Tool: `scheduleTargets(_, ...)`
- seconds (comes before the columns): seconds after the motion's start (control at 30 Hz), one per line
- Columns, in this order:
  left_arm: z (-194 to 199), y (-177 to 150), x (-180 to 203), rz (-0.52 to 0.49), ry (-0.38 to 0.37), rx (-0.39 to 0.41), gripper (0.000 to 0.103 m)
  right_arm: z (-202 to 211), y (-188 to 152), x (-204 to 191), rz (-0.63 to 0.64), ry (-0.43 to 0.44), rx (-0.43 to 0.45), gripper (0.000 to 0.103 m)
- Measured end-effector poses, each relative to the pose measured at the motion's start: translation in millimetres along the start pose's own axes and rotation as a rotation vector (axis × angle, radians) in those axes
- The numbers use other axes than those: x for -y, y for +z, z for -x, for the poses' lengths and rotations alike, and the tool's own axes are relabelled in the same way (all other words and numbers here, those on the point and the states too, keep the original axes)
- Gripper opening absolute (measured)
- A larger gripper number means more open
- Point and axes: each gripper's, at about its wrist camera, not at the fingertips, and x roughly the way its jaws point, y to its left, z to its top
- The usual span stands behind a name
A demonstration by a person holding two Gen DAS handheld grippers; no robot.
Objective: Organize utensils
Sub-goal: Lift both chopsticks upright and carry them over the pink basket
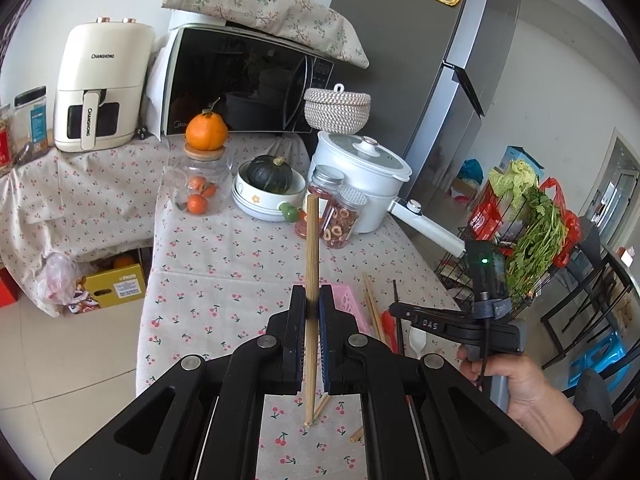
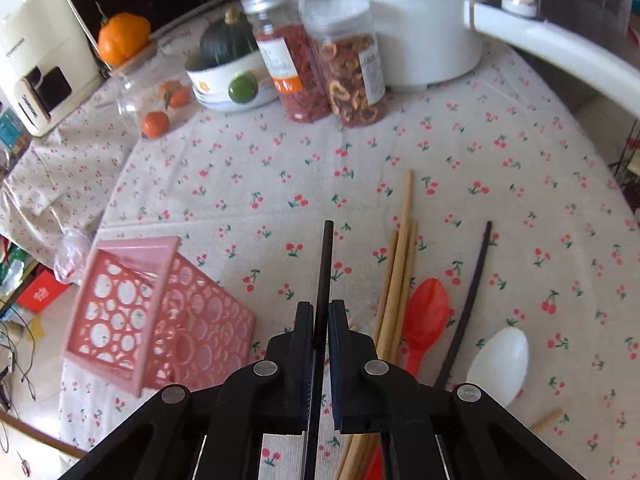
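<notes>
My left gripper [image 1: 312, 300] is shut on a wooden chopstick [image 1: 312, 248] that stands upright above the table. My right gripper [image 2: 320, 312] is shut on a black chopstick [image 2: 325, 264] and holds it above the cloth; it also shows in the left wrist view [image 1: 396, 312]. A pink lattice basket [image 2: 160, 312] lies on the table to the left of it. To its right lie several wooden chopsticks [image 2: 400, 264], a red spoon [image 2: 426, 316], another black chopstick [image 2: 472, 296] and a white spoon [image 2: 500, 364].
At the back of the cherry-print tablecloth [image 2: 280, 168] stand two jars of dried food [image 2: 352, 72], a white pot [image 2: 400, 20], a bowl with a green squash [image 2: 228, 60] and a glass jar of oranges [image 2: 156, 96]. A microwave [image 1: 248, 80] and air fryer [image 1: 100, 88] stand behind.
</notes>
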Motion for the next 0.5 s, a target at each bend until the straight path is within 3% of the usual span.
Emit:
scheduleTargets(0.2, 13, 4, 6, 0.005, -0.008, 0.053, 0.006, 82, -18, -3, 0.037, 0.058, 0.151, 0.004)
scheduleTargets(0.5, 29, 29, 19, 0.006, -0.004, 0.148, 0.006, 162, -14, -26, 0.102, 0.088, 0.367, 0.004)
